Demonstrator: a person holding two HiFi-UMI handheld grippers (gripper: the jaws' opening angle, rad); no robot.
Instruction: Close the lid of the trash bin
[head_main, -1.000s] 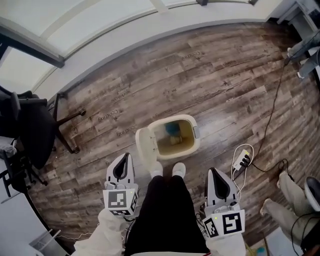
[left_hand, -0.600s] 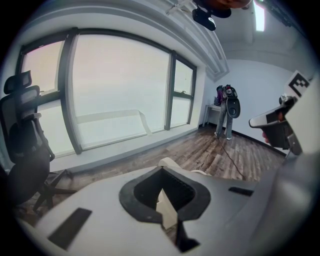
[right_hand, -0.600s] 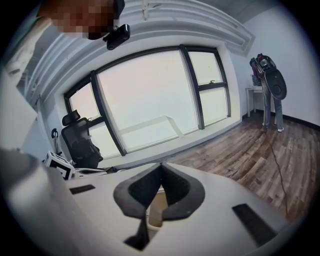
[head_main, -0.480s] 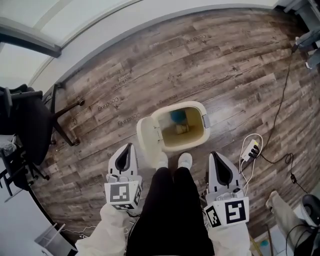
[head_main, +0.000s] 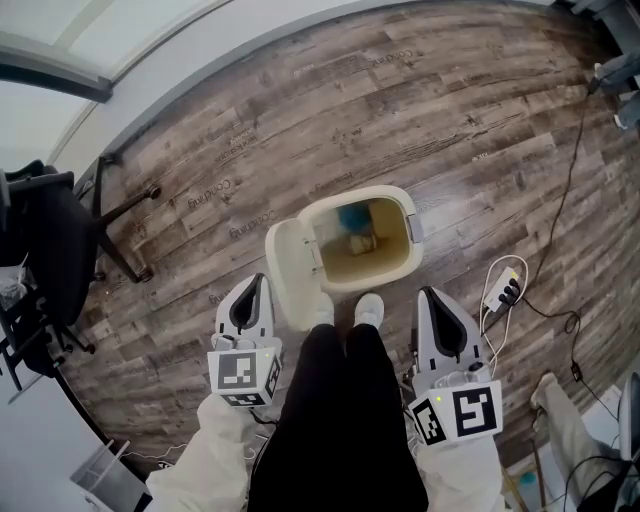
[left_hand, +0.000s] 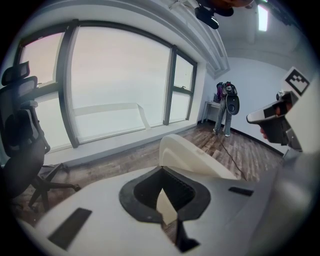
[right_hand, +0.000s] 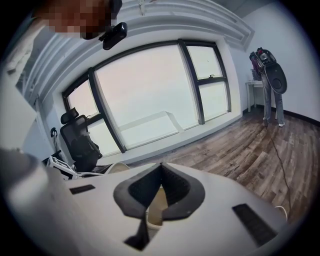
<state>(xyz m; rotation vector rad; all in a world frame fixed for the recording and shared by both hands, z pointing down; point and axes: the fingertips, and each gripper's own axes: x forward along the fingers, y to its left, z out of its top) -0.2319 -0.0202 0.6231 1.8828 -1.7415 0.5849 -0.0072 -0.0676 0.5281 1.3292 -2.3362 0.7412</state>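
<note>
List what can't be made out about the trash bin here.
- Head view: the blue item and tan item inside the trash bin are too blurred and small to name.
- Left gripper view: the left hand-held gripper covers the bin below its open lid.
- Right gripper view: the right hand-held gripper hides all but cream slivers.

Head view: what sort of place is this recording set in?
Probably an office or lab room: a black office chair stands at the left, large windows run along one wall, and a power strip lies on the wood-plank floor.
</note>
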